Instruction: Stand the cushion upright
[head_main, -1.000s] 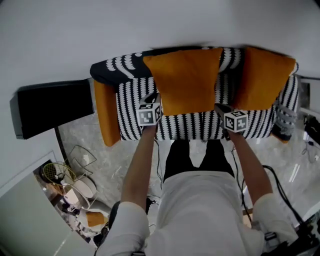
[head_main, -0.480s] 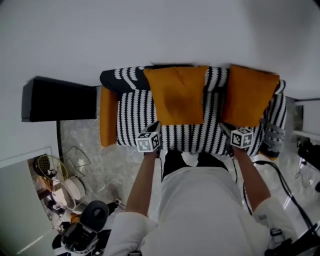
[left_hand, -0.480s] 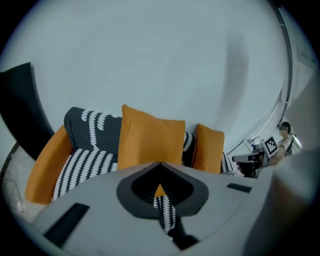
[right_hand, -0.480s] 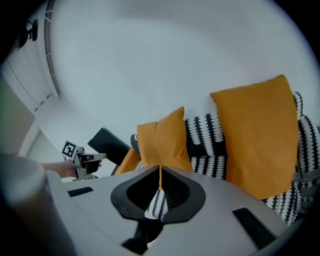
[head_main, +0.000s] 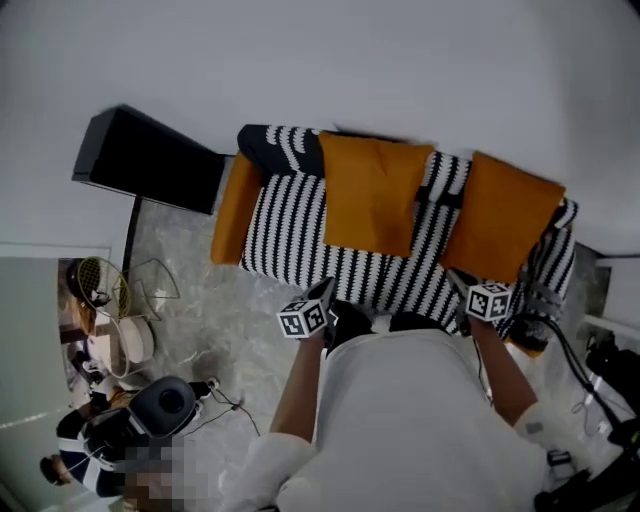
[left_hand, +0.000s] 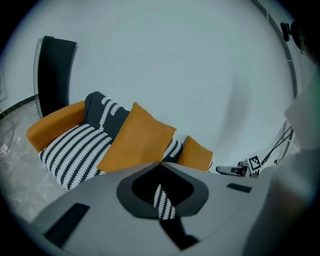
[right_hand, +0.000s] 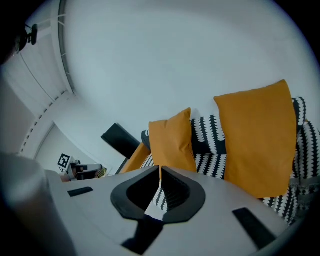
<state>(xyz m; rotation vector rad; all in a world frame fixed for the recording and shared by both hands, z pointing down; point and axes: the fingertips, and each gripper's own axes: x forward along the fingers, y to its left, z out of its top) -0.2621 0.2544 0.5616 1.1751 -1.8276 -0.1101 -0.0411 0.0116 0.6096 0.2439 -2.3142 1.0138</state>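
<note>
item: cushion (head_main: 370, 195), orange, upright on sofa (head_main: 290, 240), apparently leaning on the backrest. second cushion (head_main: 500, 215) beside it, likewise upright. left gripper (left_hand: 160, 165): clenched, empty. right gripper (right_hand: 160, 169): clenched, empty. both off the sofa. my note: task looks done; i'd back off without nudging it.

You had a striped sofa (head_main: 300, 235) on the marble floor (head_main: 200, 310); one orange cushion (head_main: 370, 195) and a second cushion (head_main: 500, 215) leaned upright against its back, apart.
</note>
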